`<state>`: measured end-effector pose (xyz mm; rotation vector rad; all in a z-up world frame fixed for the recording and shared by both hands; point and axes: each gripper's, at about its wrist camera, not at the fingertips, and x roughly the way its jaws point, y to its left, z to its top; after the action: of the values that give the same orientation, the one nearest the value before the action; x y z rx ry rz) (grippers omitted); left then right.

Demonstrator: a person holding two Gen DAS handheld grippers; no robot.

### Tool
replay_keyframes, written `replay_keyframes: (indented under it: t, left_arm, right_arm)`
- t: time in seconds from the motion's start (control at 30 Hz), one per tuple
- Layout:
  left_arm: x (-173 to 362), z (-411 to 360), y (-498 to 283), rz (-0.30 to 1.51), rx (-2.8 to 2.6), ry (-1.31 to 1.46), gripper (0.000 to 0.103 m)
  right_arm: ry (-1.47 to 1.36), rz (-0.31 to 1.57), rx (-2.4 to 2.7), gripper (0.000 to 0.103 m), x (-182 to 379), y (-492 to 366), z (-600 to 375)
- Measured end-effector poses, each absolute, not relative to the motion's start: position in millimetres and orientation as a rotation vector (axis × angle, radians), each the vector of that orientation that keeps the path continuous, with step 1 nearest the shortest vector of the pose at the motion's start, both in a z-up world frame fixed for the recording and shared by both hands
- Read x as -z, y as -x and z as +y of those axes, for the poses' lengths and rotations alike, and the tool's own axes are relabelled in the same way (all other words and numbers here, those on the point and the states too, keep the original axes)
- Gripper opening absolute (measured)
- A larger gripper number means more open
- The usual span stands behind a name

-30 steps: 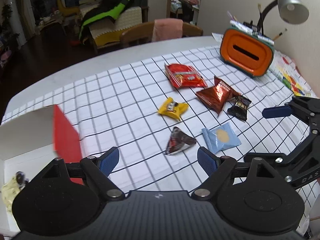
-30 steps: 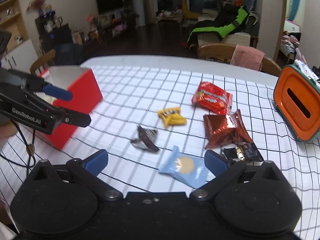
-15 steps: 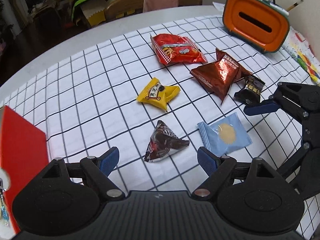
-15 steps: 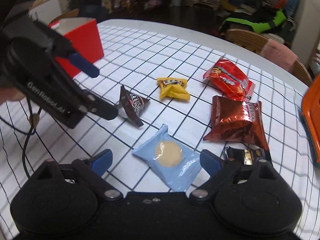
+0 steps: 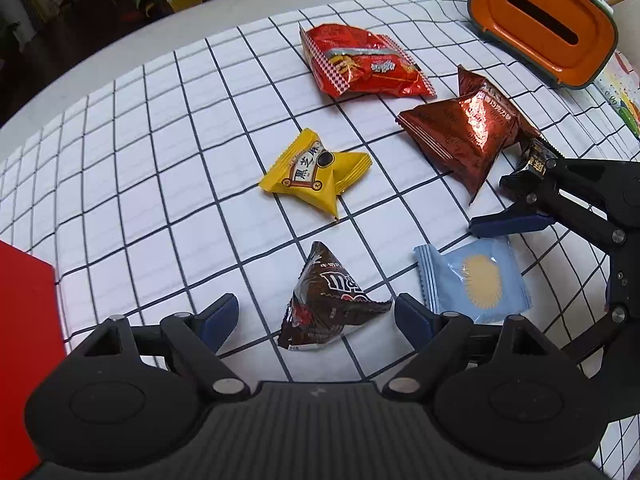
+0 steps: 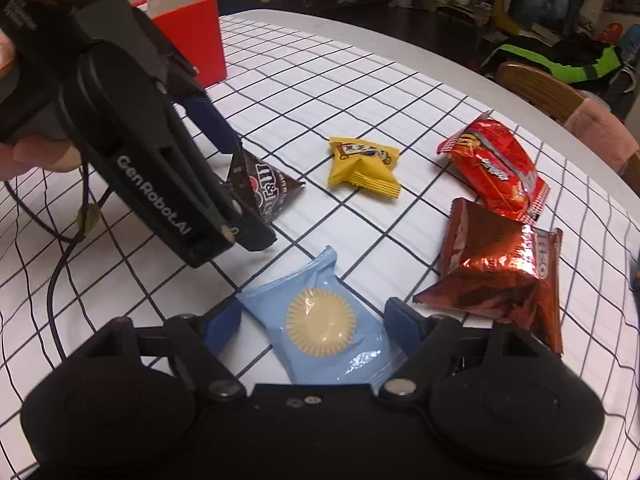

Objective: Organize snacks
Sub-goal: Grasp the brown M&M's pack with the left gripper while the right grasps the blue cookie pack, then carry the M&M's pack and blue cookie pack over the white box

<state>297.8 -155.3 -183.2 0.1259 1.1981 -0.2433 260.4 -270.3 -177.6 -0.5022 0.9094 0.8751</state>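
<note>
Snack packets lie on a white checked tablecloth (image 5: pixel 168 128). In the left wrist view a brown M&M's packet (image 5: pixel 328 304) sits between the blue fingertips of my left gripper (image 5: pixel 316 312), which is open and clear of it. My right gripper (image 6: pixel 312 320) straddles a light blue biscuit packet (image 6: pixel 320 320); its jaws are closing, and the pads stand at the packet's edges without visibly pressing. Farther off lie a yellow packet (image 5: pixel 316 172), a red bag (image 5: pixel 360 62), a copper bag (image 5: pixel 468 128) and a small black packet (image 5: pixel 532 160).
A red box (image 6: pixel 192 36) stands at the left, behind the left gripper. An orange tissue holder (image 5: pixel 544 20) is at the table's far right corner. Wooden chairs (image 6: pixel 536 84) stand past the far edge. A hand and a dangling cable (image 6: pixel 60 240) are by the left gripper.
Both grippers have come down toward the table. The left now has the M&M's packet between its fingers; the right has rolled and narrowed its jaws around the blue packet.
</note>
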Motion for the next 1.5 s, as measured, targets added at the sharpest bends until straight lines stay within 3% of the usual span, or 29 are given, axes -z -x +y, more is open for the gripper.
replay_keyframes:
  t: [0.17, 0.33, 0.47, 0.97, 1.5]
  left_arm:
    - [188, -157, -301, 1.209, 0.255, -0.138, 0.082]
    - [188, -158, -305, 1.206, 0.250, -0.150, 0.071]
    - [185, -157, -304, 1.197, 0.247, -0.161, 0.052]
    - [168, -133, -280, 1.164, 0.202, -0.095, 0.050]
    - [96, -78, -217, 1.039, 0.215, -0.052, 0.050]
  right_arm:
    - [0.478, 0.906, -0.890, 0.073, 177, -261, -274]
    - [0.454, 0.892, -0.870, 0.054, 175, -256, -275]
    - [0.440, 0.883, -0.838, 0.050, 175, -247, -275]
    - [0.304, 0.886, -0.661, 0.048, 162, -221, -276]
    - [0.213, 0.856, -0.532, 0.048, 95, -167, -236]
